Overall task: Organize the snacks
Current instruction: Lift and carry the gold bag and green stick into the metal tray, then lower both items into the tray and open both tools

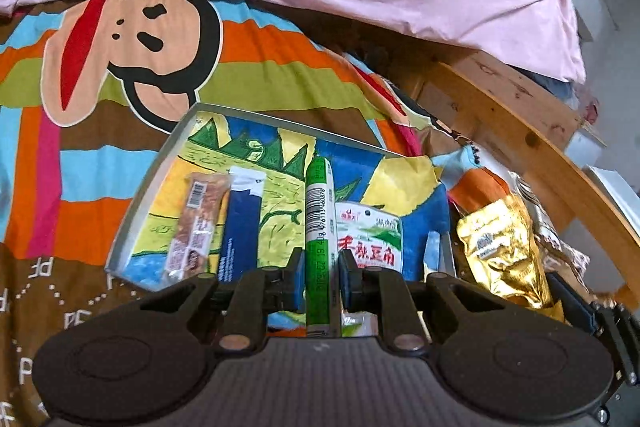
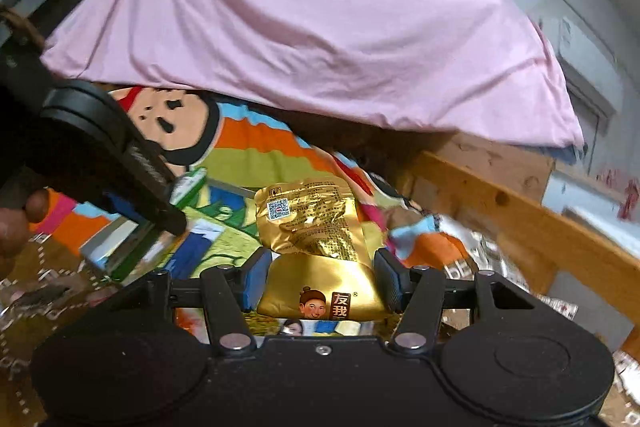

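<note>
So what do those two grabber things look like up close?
Both look alike. The left gripper is matte black plastic, with two round discs at its base, angled link bars joined by silver rivets, and blue pads on its fingers. The right gripper has the same black body, silver rivets and blue pads. No cables or sleeves show.

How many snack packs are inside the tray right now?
4: meat stick pack at left, blue pack beside it, green tube between the left hand-held gripper's fingers, white-green pack at right. Others may be hidden.
</note>
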Available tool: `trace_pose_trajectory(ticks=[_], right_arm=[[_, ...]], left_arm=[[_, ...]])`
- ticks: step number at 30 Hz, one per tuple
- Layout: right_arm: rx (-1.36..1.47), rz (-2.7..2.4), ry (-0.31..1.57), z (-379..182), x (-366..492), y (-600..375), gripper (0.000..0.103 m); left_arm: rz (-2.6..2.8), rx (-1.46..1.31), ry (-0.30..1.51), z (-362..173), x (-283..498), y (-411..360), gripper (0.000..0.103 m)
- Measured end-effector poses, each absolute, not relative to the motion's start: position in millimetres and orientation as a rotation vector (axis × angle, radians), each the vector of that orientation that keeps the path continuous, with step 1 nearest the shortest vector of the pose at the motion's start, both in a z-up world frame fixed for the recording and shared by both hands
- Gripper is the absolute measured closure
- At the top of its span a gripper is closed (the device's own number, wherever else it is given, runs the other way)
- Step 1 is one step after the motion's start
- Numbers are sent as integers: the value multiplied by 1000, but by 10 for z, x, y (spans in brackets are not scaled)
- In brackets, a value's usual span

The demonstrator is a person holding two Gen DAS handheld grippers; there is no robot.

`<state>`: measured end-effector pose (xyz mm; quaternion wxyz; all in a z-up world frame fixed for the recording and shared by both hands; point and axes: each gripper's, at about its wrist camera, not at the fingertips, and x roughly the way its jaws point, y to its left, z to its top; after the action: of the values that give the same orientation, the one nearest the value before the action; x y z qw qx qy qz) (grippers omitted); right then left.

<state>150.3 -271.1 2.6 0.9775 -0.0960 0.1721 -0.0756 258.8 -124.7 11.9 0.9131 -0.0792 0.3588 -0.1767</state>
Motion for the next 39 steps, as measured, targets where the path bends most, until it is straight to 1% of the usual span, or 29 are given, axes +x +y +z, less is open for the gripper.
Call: trace_pose_trajectory(ticks=[8, 17, 32, 39], right_arm=[[-69, -193, 413, -168, 1963, -3157, 44], [7, -192, 471, -485, 2389, -3331, 44], [34, -177, 569, -863, 2657, -3268, 44], [30, -174, 570, -909, 2700, -3257, 43]], left_arm=[[-337, -133, 774, -60, 3120, -1660, 84], [-311, -102, 804, -418, 3499, -1800, 84], [-160, -37, 850, -789, 3697, -1855, 84], [-162, 28, 824, -804, 3650, -1934, 83]])
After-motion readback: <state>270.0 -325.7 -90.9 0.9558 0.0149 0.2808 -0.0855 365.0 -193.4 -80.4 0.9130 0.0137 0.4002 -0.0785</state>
